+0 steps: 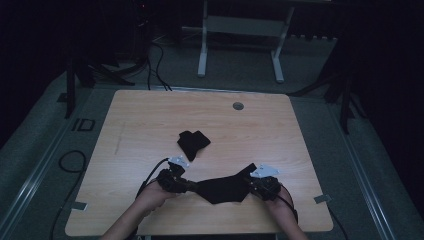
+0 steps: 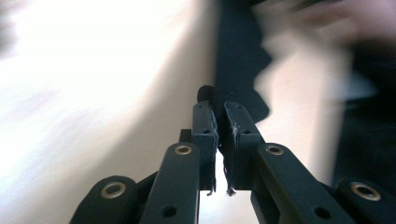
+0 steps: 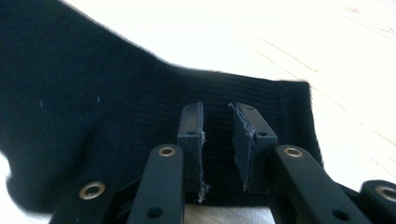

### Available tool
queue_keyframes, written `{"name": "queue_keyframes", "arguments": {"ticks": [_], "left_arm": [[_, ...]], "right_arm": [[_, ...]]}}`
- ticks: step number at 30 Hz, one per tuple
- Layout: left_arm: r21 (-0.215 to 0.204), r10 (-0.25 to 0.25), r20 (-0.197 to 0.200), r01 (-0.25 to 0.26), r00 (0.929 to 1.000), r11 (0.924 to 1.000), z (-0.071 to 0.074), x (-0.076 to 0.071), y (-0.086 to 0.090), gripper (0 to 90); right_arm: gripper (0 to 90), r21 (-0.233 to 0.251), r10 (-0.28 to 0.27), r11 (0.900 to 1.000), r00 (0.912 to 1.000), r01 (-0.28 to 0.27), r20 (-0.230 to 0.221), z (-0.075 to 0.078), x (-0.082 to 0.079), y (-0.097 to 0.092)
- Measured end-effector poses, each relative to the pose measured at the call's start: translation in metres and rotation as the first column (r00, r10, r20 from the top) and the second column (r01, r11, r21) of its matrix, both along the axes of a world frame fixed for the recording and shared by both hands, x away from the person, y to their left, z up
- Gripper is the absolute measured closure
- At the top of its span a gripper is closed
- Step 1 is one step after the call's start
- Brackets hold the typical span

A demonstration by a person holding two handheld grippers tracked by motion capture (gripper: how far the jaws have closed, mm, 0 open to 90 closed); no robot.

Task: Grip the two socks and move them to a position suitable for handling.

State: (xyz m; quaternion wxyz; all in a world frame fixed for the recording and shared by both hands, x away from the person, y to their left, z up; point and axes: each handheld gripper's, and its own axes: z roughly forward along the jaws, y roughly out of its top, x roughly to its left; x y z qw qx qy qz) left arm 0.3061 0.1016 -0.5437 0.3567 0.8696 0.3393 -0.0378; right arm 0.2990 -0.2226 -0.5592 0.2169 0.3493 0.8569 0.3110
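At the near edge of the pale wood-grain table (image 1: pixel 150 115), a black sock (image 1: pixel 222 187) is stretched flat between two hand-held grippers. In the high view its dark shape is drawn out sideways, with an angular bulge at the middle. The left gripper (image 1: pixel 192 186) is seen at the sock's left tip; in the left gripper view its two black jaws stand almost together, with only a thin slit between the frayed pads, and a small fold of fabric appears to be pinched at their tips, though that picture is blurred. The right gripper (image 1: pixel 250 184) is laid at the sock's right end. In the right gripper view the finely ribbed knit of the cuff (image 3: pixel 261 100) is seen spread behind the jaws, which stand a little apart; whether the cloth is clamped between them cannot be told. A second black sock (image 1: pixel 193 143), bunched into a crumpled lump, lies farther back toward the table's middle, apart from the stretched one. A round grey grommet (image 1: pixel 238 106) is set into the far part of the tabletop.
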Motion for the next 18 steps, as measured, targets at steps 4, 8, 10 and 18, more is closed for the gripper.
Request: {"name": "queue_keyframes", "arguments": {"ticks": [4,8,10,18], "left_arm": [[0.025,0.075,0.029,-0.075,0.9968,0.9969,-0.008,0.005,0.009,80.9],[0.037,0.140,0.072,-0.143,0.9876,0.9891,-0.007,0.008,0.019,80.9],[0.058,0.183,0.112,-0.190,0.9768,0.9801,-0.005,0.008,0.023,77.9],[-0.012,0.198,0.223,-0.200,0.9546,0.9797,0.013,-0.010,0.025,71.8]], "right_arm": [[68.9,0.033,-0.009,0.9994,0.9993,0.010,-0.037,0.000,-0.002,0.001],[61.8,0.038,-0.008,0.9992,0.9986,0.010,-0.051,0.001,-0.006,0.007],[56.7,0.074,0.008,0.9972,0.9950,-0.001,-0.099,0.001,-0.009,0.009],[65.7,0.047,0.036,0.9982,0.9991,-0.037,0.022,0.019,-0.023,0.013]]}}
